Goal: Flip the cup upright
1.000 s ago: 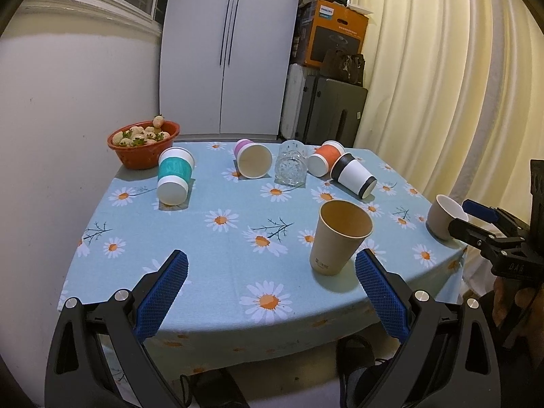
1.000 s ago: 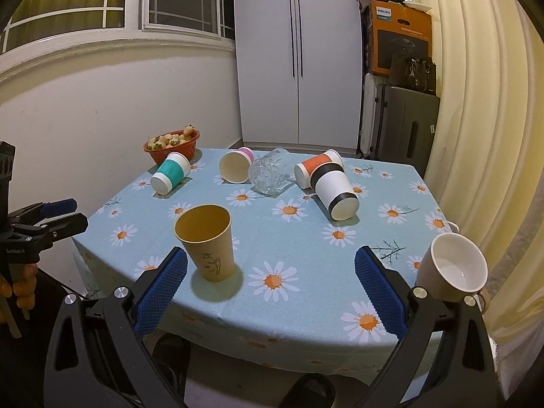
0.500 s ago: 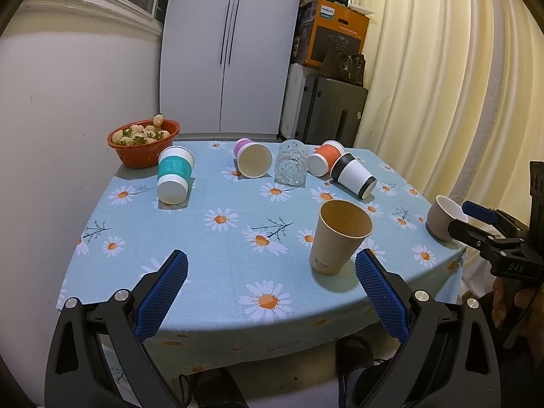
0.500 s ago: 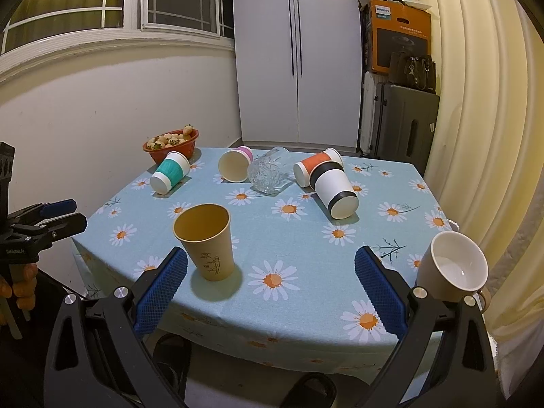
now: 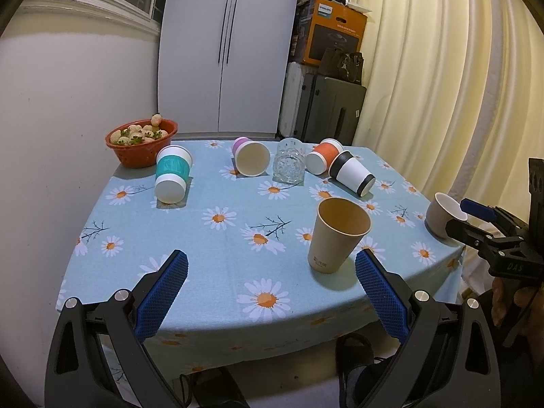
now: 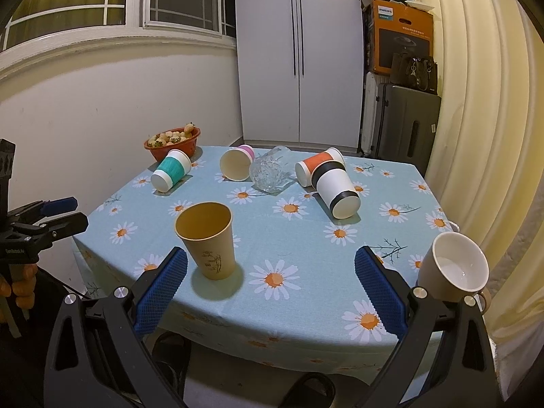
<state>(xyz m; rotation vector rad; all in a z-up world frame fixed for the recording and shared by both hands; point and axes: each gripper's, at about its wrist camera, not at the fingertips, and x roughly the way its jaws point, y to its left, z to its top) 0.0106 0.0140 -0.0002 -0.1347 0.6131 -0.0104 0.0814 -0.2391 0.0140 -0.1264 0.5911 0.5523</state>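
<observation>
A tan paper cup (image 5: 336,234) (image 6: 209,239) stands upright near the table's front. Lying on their sides are a teal cup (image 5: 171,176) (image 6: 170,170), a pink-rimmed cup (image 5: 251,159) (image 6: 236,166), a clear glass (image 6: 270,171), an orange cup (image 5: 322,156) (image 6: 314,166) and a black-banded white cup (image 5: 353,175) (image 6: 336,187). A beige mug (image 5: 442,216) (image 6: 454,267) stands at the right edge. My left gripper (image 5: 270,292) is open and empty before the table's front edge. My right gripper (image 6: 270,289) is open and empty too.
A red bowl of strawberries (image 5: 141,144) (image 6: 171,141) sits at the table's back left by the wall. A white cabinet (image 5: 224,51), stacked boxes and a suitcase (image 5: 333,108) stand behind. Curtains (image 5: 442,85) hang on the right. The daisy tablecloth (image 5: 217,248) covers the table.
</observation>
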